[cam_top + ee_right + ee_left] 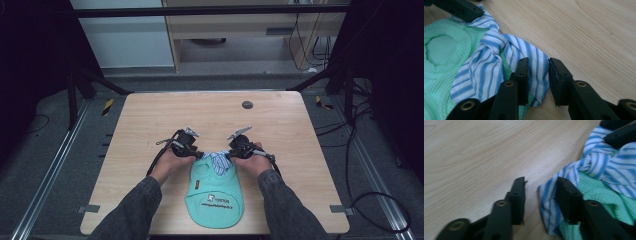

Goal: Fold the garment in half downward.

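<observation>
both grippers' fingers stand open at the garment's [215, 192] far collar end.

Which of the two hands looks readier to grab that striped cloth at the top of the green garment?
Probably the right. The right gripper already has a fold of the striped cloth between its jaws, while the left gripper only touches the cloth's edge with one jaw.

Both hand-held grippers [200, 152] [231, 152] low, jaws parted
</observation>
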{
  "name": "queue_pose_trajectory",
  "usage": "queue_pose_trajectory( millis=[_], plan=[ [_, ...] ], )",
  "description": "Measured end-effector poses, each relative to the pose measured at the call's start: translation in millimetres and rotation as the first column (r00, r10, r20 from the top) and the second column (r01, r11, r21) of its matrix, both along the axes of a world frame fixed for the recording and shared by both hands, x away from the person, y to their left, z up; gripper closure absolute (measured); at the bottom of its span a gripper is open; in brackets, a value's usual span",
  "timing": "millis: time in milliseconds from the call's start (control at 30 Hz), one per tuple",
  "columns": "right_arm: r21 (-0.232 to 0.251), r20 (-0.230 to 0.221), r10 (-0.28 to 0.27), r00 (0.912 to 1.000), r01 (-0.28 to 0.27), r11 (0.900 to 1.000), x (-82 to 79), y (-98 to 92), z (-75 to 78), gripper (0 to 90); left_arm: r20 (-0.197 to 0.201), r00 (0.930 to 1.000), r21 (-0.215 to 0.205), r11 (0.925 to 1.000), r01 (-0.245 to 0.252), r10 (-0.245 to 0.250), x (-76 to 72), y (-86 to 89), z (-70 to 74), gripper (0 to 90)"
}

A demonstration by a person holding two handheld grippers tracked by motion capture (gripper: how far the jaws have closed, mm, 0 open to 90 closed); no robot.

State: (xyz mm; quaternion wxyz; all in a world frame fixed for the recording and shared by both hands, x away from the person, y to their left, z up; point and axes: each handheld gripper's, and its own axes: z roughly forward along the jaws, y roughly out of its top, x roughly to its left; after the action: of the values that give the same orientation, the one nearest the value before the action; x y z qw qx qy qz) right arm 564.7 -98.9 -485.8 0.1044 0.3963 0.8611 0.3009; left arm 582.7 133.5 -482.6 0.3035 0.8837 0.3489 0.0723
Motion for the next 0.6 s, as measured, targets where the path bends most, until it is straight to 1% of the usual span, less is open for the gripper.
queue_pose_trajectory(
  millis=[67, 133, 167, 200, 267, 333, 367, 400, 433, 467, 500, 533, 567, 600],
  plan=[
    [0.004, -0.004, 0.015, 0.9999, -0.015, 1.000, -0.6, 1.0, 0.0, 78.6, -0.005, 0.9998, 0.001, 0.9999, 0.017, -0.017, -1.8, -1.8, 0.1, 72.2],
    [0.007, -0.005, 0.026, 0.9997, -0.025, 1.000, -1.2, 2.3, 0.0, 82.4, -0.009, 0.9997, 0.001, 0.9997, 0.025, -0.025, -3.7, -3.4, 0.2, 77.6],
    [-0.002, -0.007, 0.040, 0.9992, -0.040, 0.999, -1.9, 3.2, 0.7, 83.7, -0.011, 0.9995, 0.002, 0.9996, 0.029, -0.029, -5.3, -4.4, 0.5, 81.1],
    [-0.005, -0.006, 0.046, 0.9989, -0.046, 0.999, -1.8, 3.4, 1.0, 83.9, -0.011, 0.9995, 0.002, 0.9996, 0.029, -0.029, -5.3, -4.4, 0.5, 82.6],
    [-0.009, -0.011, 0.045, 0.9989, -0.045, 0.999, -2.4, 3.7, 1.8, 83.9, -0.006, 0.9996, 0.002, 0.9996, 0.028, -0.028, -6.3, -4.8, 1.9, 84.3],
    [-0.015, 0.008, 0.057, 0.9983, -0.057, 0.998, -3.4, 2.1, 4.9, 84.2, 0.008, 0.9992, 0.000, 0.9993, 0.038, -0.038, -8.0, -3.7, 6.9, 85.0],
    [-0.015, 0.008, 0.057, 0.9983, -0.057, 0.998, -3.4, 2.1, 4.9, 84.2, 0.008, 0.9992, 0.000, 0.9993, 0.038, -0.038, -8.0, -3.7, 6.9, 85.1],
    [-0.014, 0.017, 0.065, 0.9977, -0.065, 0.998, -5.1, 0.9, 8.0, 84.1, 0.017, 0.9987, -0.007, 0.9989, 0.047, -0.047, -9.4, -2.8, 11.5, 85.0],
    [-0.013, 0.024, 0.071, 0.9972, -0.070, 0.997, -5.7, 0.1, 9.6, 84.0, 0.017, 0.9987, -0.007, 0.9989, 0.047, -0.047, -9.4, -2.8, 11.5, 85.1],
    [-0.013, 0.024, 0.071, 0.9972, -0.070, 0.997, -5.7, 0.1, 9.6, 84.0, 0.022, 0.9985, -0.007, 0.9987, 0.050, -0.049, -9.9, -2.6, 13.7, 85.1],
    [-0.009, 0.033, 0.073, 0.9968, -0.073, 0.997, -6.9, -1.7, 13.3, 84.0, 0.029, 0.9980, -0.010, 0.9984, 0.056, -0.056, -11.2, -2.8, 17.3, 85.2],
    [-0.010, 0.039, 0.077, 0.9963, -0.076, 0.997, -7.1, -2.4, 14.8, 84.1, 0.029, 0.9980, -0.010, 0.9984, 0.056, -0.056, -11.2, -2.8, 17.3, 85.3],
    [-0.008, 0.040, 0.081, 0.9959, -0.081, 0.997, -8.3, -2.9, 17.7, 84.1, 0.039, 0.9969, -0.009, 0.9976, 0.069, -0.068, -13.5, -3.1, 22.7, 85.4],
    [-0.008, 0.040, 0.081, 0.9959, -0.081, 0.997, -8.3, -2.9, 17.7, 84.1, 0.039, 0.9969, -0.009, 0.9976, 0.069, -0.068, -13.5, -3.1, 22.7, 85.5]
  ],
)
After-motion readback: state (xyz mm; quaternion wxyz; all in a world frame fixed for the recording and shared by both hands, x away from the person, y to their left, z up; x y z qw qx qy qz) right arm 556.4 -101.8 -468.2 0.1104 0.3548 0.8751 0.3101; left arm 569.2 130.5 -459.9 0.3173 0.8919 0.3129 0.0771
